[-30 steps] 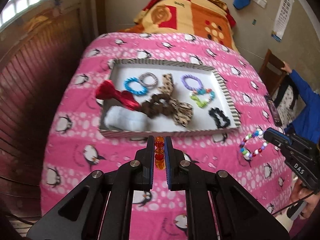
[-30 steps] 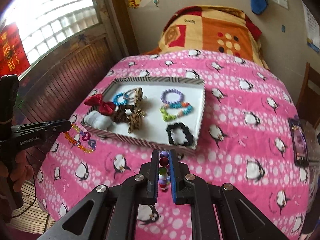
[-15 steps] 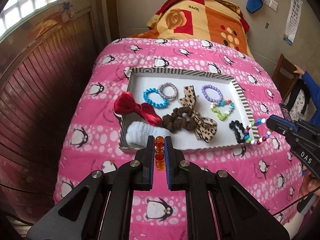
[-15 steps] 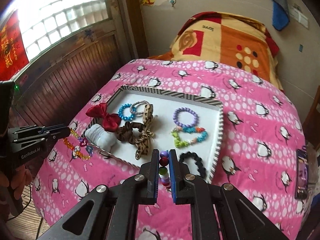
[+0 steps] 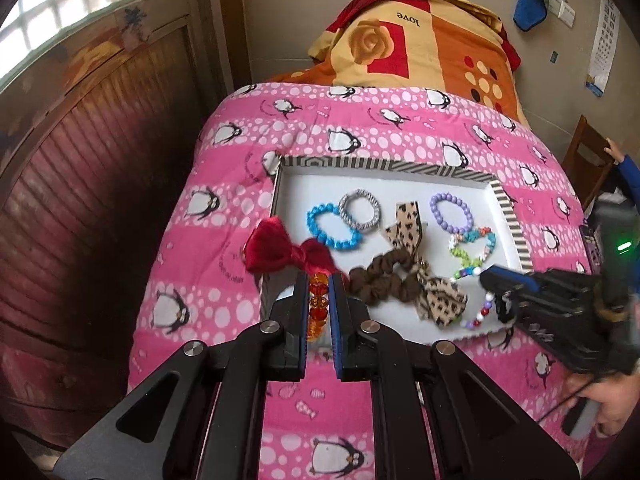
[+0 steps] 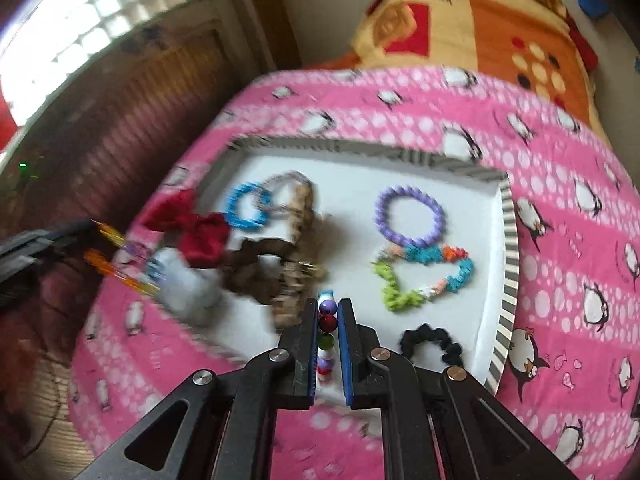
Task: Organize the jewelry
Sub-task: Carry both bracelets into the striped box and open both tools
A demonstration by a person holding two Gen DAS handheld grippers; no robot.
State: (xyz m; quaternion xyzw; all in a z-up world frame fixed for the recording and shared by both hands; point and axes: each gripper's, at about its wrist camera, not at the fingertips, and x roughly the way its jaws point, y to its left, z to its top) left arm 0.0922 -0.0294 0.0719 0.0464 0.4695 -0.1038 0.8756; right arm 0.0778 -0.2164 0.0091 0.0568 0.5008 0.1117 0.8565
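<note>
Left gripper pinches the orange bead bracelet; right gripper clamps the multicoloured bead bracelet, both over the tray. Light, floppy, probably slippery strands, so bead-on grips suit.

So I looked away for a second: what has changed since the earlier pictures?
Both grippers have come in over the tray. The left gripper still pinches the orange bead bracelet, the right gripper the multicoloured bead bracelet. Nothing was let go; the pieces in the tray lie as before.
</note>
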